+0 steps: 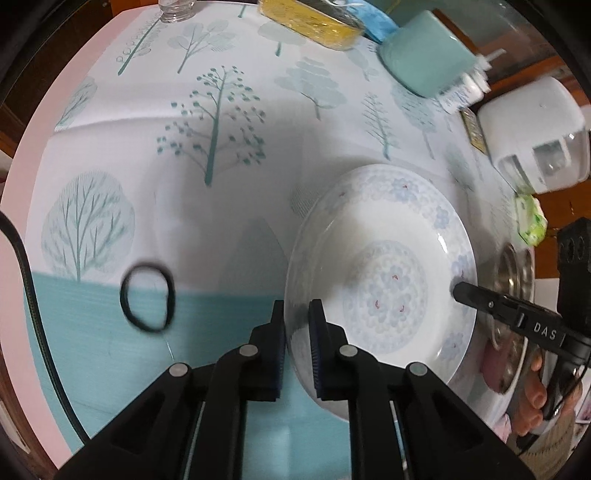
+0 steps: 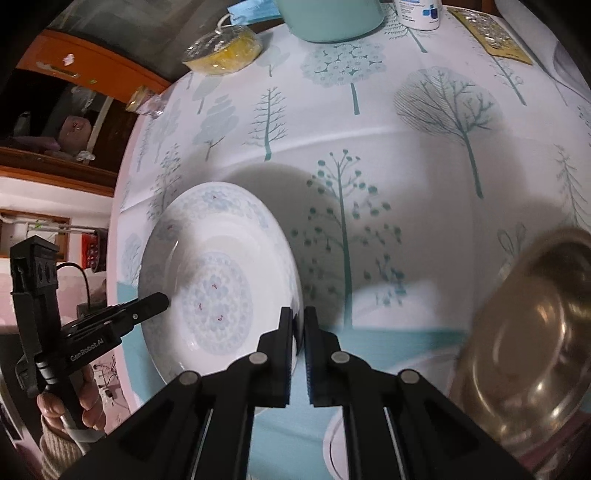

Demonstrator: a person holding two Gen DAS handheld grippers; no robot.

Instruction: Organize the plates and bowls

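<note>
A white plate with a pale blue flower pattern (image 1: 384, 280) is held up off the table between both grippers. My left gripper (image 1: 297, 310) is shut on its left rim. My right gripper (image 2: 299, 317) is shut on its right rim; the plate (image 2: 218, 280) fills the left of the right wrist view. The right gripper also shows at the plate's far edge in the left wrist view (image 1: 461, 290). A steel bowl (image 2: 532, 354) lies tilted at the lower right, with a white rim (image 2: 332, 443) partly hidden under my fingers.
The tree-print tablecloth (image 1: 221, 129) covers the table. A black hair tie (image 1: 147, 297) lies at the left. At the back stand a teal container (image 1: 424, 55), a yellow sponge pack (image 1: 314, 22), a bottle (image 2: 417, 14) and a white appliance (image 1: 535, 136).
</note>
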